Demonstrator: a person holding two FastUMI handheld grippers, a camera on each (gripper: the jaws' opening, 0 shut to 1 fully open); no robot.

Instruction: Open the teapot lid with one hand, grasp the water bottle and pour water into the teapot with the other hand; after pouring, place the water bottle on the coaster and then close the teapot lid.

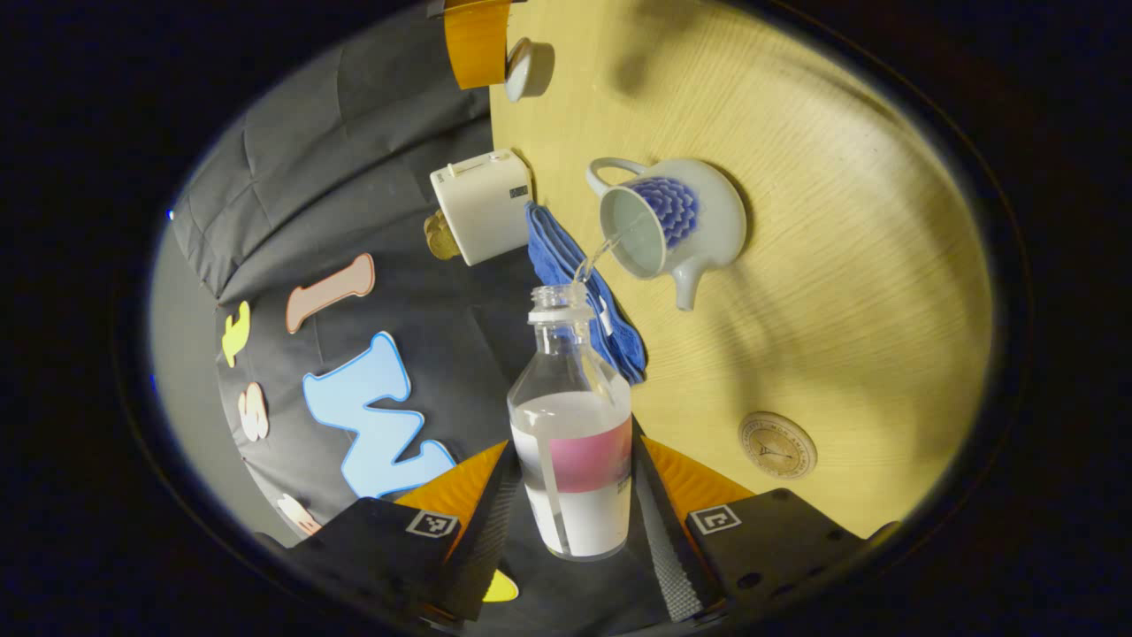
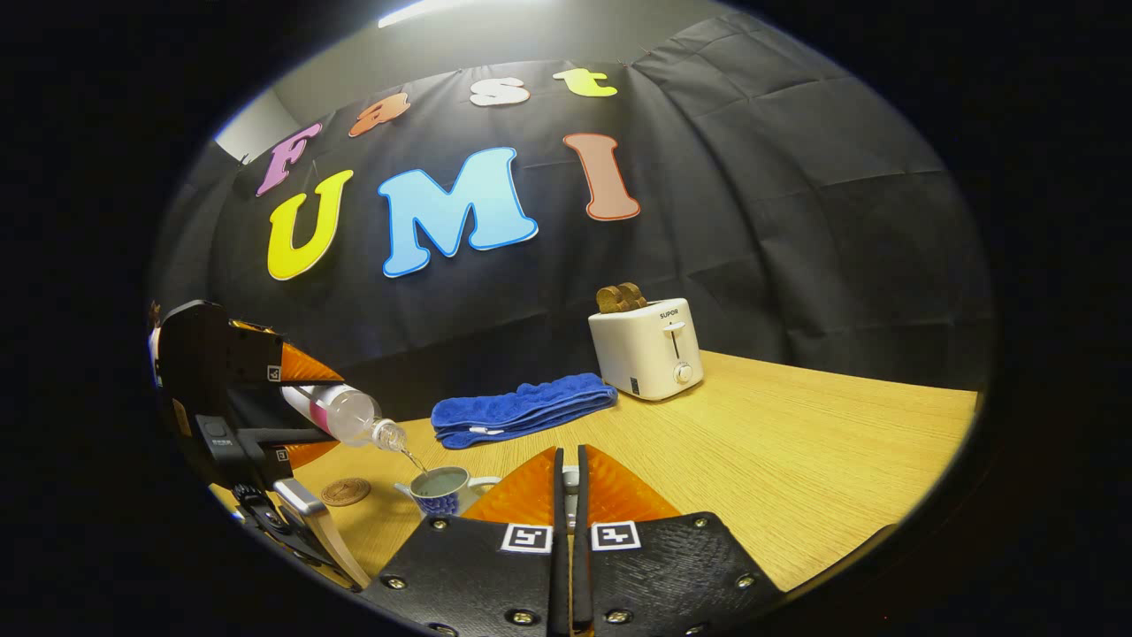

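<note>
With the lid (image 1: pixel 528 69) off and pinched in the right gripper (image 2: pixel 567 482), the left gripper (image 1: pixel 575 522) clamps the tilted bottle (image 1: pixel 573 442), pouring into the teapot (image 1: pixel 672 221); coaster (image 1: pixel 777 445) placement and re-lidding remain.

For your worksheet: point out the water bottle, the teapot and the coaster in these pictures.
water bottle (image 1: pixel 579 460): left gripper view, on its pink label band.
teapot (image 1: pixel 707 221): left gripper view, on its pale outer wall beside the open mouth.
coaster (image 1: pixel 777 445): left gripper view, on the middle of its round top face.
</note>
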